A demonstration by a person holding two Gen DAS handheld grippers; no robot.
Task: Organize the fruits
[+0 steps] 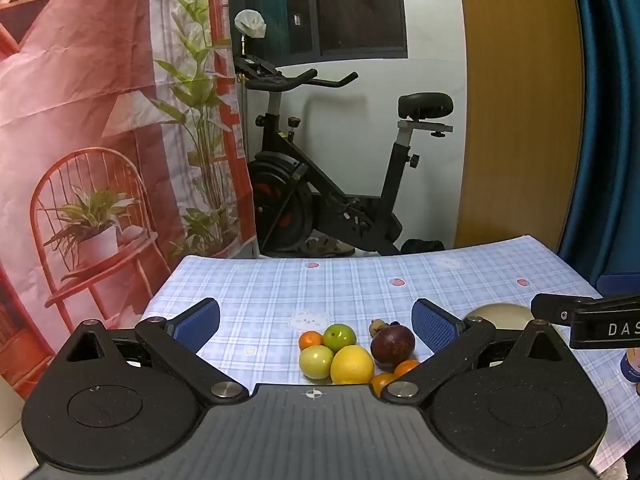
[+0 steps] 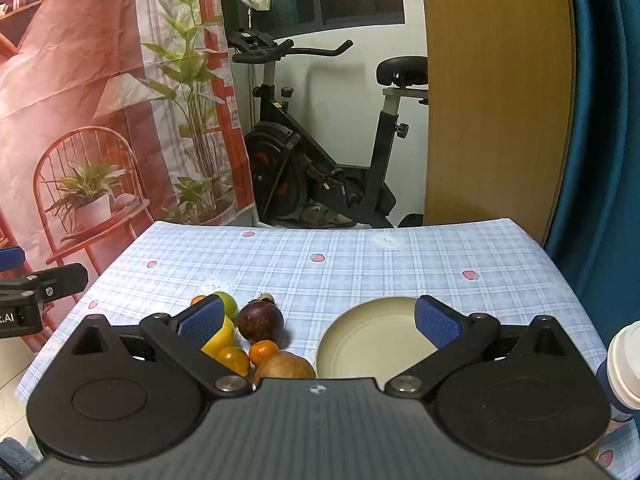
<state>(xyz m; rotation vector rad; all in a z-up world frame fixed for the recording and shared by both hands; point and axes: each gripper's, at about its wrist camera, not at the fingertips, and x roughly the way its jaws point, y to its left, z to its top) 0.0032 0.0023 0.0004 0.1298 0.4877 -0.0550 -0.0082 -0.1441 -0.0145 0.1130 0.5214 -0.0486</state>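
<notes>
- Left gripper [image 1: 316,326] and right gripper [image 2: 318,320]: both spread wide, holding nothing.
- Fruits [image 1: 352,364] clustered on the tablecloth [image 2: 360,264], just beside the empty plate [image 2: 372,340].
- Recommended: take outer fruit first, squeeze gently, avoid scattering neighbours.

Left gripper [image 1: 316,326] and right gripper [image 2: 318,322], jaws wide, empty.

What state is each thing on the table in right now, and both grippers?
Left gripper: open, holding nothing.
Right gripper: open, holding nothing.
Plate: empty, flat on the table.
Fruits: clustered on the tablecloth beside the plate, none on it.
</notes>
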